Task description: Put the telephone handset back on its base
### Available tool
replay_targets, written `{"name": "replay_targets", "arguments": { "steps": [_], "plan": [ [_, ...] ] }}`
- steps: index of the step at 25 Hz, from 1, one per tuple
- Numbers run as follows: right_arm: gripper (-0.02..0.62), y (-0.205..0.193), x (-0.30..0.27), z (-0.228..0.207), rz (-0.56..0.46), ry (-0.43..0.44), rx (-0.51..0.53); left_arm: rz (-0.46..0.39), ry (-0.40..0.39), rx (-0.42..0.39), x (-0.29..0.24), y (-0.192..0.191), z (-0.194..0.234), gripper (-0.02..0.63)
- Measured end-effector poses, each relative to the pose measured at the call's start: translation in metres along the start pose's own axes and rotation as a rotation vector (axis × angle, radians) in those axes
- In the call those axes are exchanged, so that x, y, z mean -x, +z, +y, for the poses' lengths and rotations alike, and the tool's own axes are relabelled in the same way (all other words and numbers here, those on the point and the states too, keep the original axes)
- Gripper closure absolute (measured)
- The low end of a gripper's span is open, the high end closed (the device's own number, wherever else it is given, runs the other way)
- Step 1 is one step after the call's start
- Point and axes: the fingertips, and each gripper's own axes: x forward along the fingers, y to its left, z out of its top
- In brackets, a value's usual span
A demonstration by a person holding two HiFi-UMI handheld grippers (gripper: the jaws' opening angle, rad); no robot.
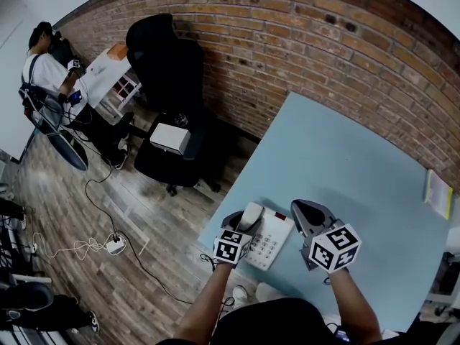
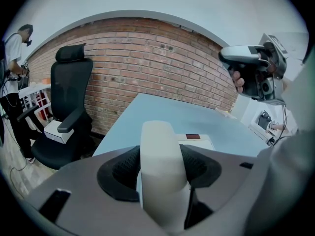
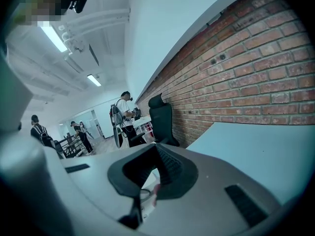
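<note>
Left gripper (image 1: 243,225) is clamped on the handset (image 1: 253,213), long axis pointing away from me, over the left side of the telephone base (image 1: 273,239) at the desk's (image 1: 345,164) near-left corner. Can't tell if it's seated. Right gripper (image 1: 307,214) has its jaws apart and empty, just right of the base.

The off-white telephone handset (image 1: 252,214) is clamped between the jaws of the left gripper (image 1: 241,227), over the left side of its base (image 1: 273,241); whether it touches the cradle cannot be told. The white base, with its grey keypad facing up, lies flat at the near left corner of the light blue table (image 1: 345,164).
</note>
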Motion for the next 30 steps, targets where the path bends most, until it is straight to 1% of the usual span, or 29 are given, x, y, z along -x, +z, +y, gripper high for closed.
{"name": "replay_targets", "arguments": {
  "steps": [10,19,24,27,30],
  "plan": [
    [0.584,-0.002,-0.003,-0.001,0.003,-0.001,-0.003,-0.013,-0.008,-0.018,-0.001,-0.002,-0.003,0.357],
    [0.584,-0.005,-0.004,-0.004,-0.003,-0.009,-0.017,0.006,-0.009,-0.044,-0.005,-0.007,-0.007,0.357],
    [0.584,-0.009,-0.005,-0.002,0.007,-0.011,-0.005,-0.017,-0.016,-0.028,-0.005,-0.008,-0.006,0.357],
    [0.584,-0.011,-0.005,-0.003,0.011,-0.012,-0.008,-0.009,-0.03,-0.019,-0.006,-0.008,-0.007,0.354],
    [0.584,-0.012,-0.005,-0.004,0.016,-0.014,-0.009,-0.004,-0.027,-0.012,-0.006,-0.008,-0.007,0.347]
  ]
}}
